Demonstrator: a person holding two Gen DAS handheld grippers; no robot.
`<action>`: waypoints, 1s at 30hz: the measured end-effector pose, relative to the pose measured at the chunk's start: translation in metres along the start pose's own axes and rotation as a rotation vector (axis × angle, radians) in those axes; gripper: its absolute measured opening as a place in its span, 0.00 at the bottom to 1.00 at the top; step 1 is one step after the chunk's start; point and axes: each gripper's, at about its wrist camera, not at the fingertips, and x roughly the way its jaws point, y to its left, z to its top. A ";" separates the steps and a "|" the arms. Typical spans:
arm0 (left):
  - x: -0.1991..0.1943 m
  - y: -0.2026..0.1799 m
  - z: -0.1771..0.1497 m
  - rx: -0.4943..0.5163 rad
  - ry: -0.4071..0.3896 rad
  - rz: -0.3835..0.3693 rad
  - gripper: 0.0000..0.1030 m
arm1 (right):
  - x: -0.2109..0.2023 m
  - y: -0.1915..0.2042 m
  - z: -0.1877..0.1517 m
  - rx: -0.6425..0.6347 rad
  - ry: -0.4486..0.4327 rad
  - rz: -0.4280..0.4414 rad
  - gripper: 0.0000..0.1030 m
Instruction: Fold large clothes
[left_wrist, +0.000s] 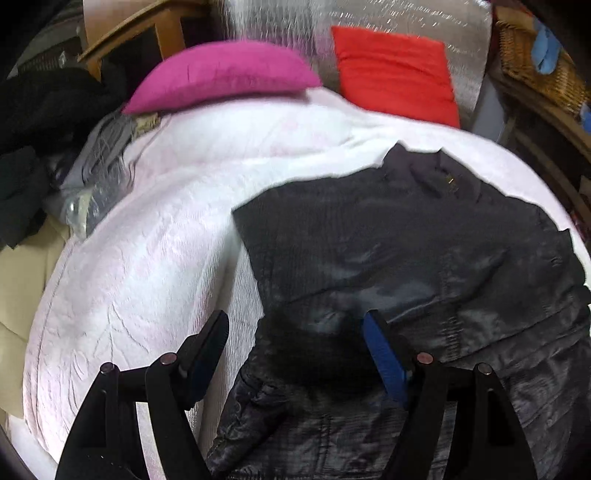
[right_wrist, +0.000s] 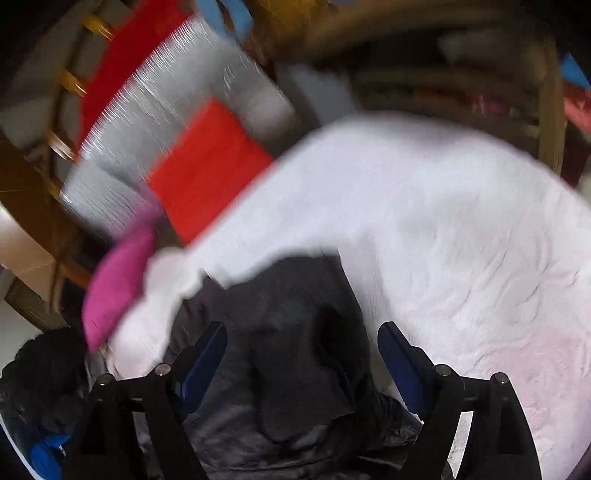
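Dark shiny quilted jacket (left_wrist: 406, 251) flat on white textured bedspread (left_wrist: 155, 229); left gripper (left_wrist: 295, 350) and right gripper (right_wrist: 303, 354) both released, above it.

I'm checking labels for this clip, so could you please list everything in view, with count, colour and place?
jacket: one, dark grey, spread on the bedspread.
bedspread: one, white-pink, covering the bed.
magenta cushion: one, at the bed's far edge.
red cushion: one, beside the magenta one.
wicker basket: one, tan, far right.
dark clothes: a pile, black, far left.
left gripper: black, blue pads, open over the jacket hem.
right gripper: same, open above the jacket.
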 end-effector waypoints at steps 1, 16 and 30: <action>-0.005 -0.003 0.001 0.010 -0.021 0.003 0.74 | -0.007 0.009 -0.003 -0.039 -0.020 0.009 0.84; 0.029 -0.014 -0.009 0.053 0.102 0.024 0.78 | 0.067 0.060 -0.079 -0.371 0.232 -0.139 0.57; 0.052 -0.001 0.004 -0.042 0.116 0.016 0.81 | 0.104 0.049 -0.043 -0.251 0.268 -0.048 0.60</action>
